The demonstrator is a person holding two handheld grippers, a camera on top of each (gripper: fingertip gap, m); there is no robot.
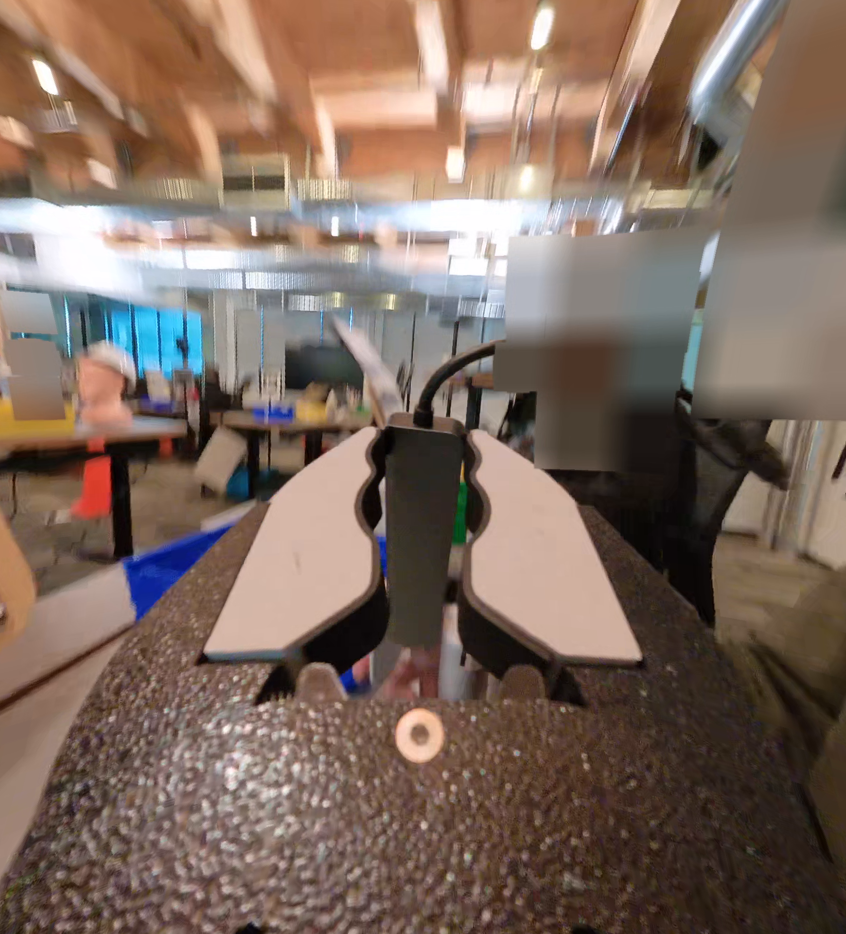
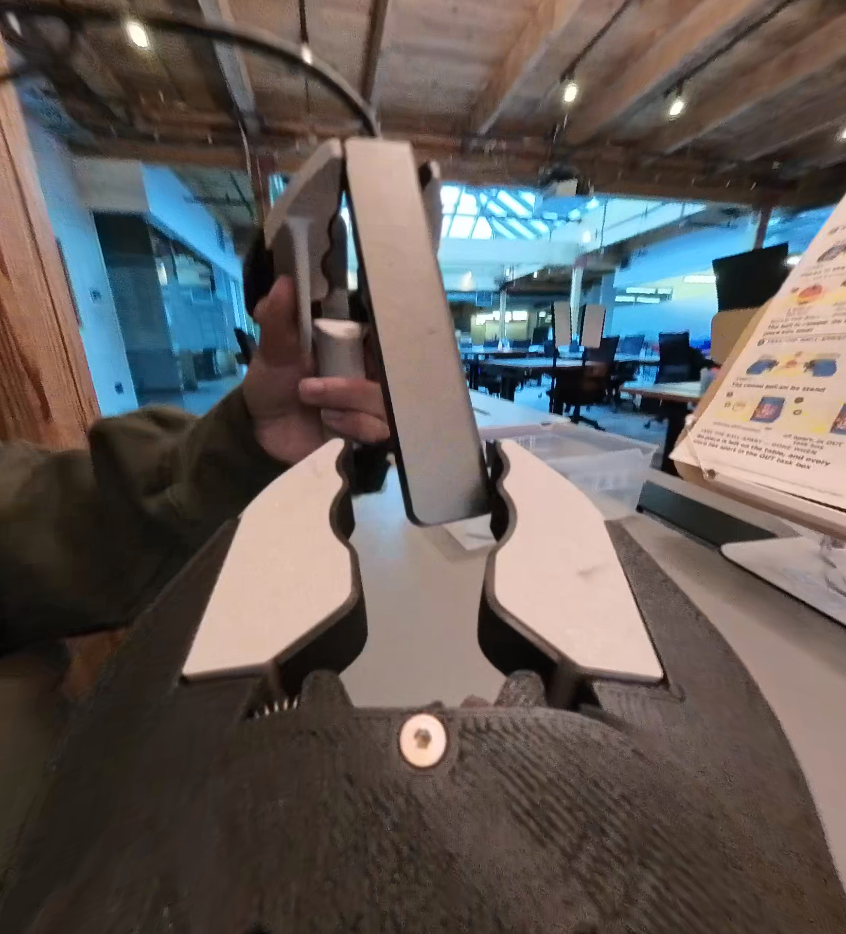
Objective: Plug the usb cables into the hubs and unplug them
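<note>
A dark grey hub (image 1: 421, 535) is seen at the centre of the left wrist view, clamped upright between the fingers of the left claw (image 1: 423, 455). A black cable (image 1: 449, 374) rises from its top end and curves to the upper right. The background is blurred.

In the right wrist view the same hub (image 2: 411, 323) is seen at centre frame, tilted. Its upper end is gripped by the left claw (image 2: 380, 167), which is held by a hand (image 2: 289, 384) in an olive sleeve (image 2: 82, 510). Its lower end lies between the tips of the right claw (image 2: 418, 470), whose fingers stand apart. The right finger seems to touch the hub; the left is clear of it. An instruction sheet (image 2: 789, 364) is propped at the right edge, above the grey surface (image 2: 714, 657).

No loose plug is visible, so the stage cannot be told. The hub is best kept steady and square to the right claw, so that any plug is pushed or pulled straight along the port, not at an angle.
</note>
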